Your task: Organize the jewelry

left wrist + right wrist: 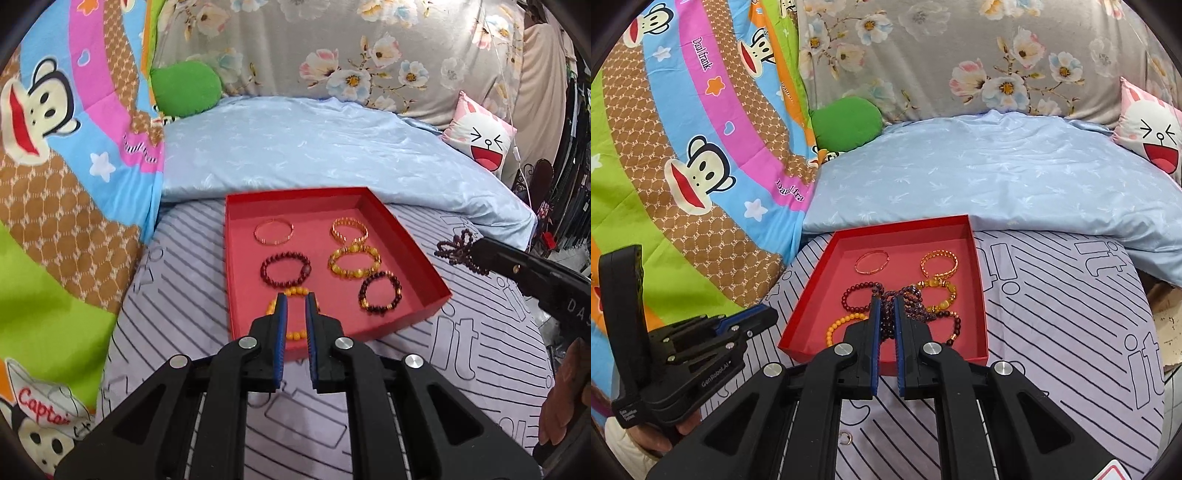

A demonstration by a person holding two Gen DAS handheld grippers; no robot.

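A red tray lies on the striped bedsheet and holds several bracelets: a thin gold bangle, a gold chain bracelet, a dark red bead bracelet, a yellow bead bracelet, a dark bead bracelet and an orange bead bracelet. My left gripper hovers over the tray's near edge, jaws slightly apart and empty. My right gripper is shut on a dark purple bead strand, which also shows in the left wrist view, held above the tray's right side.
A small ring lies on the striped sheet near me. A light blue quilt lies behind the tray. A cartoon blanket rises on the left, with a green cushion and a pink cushion farther back.
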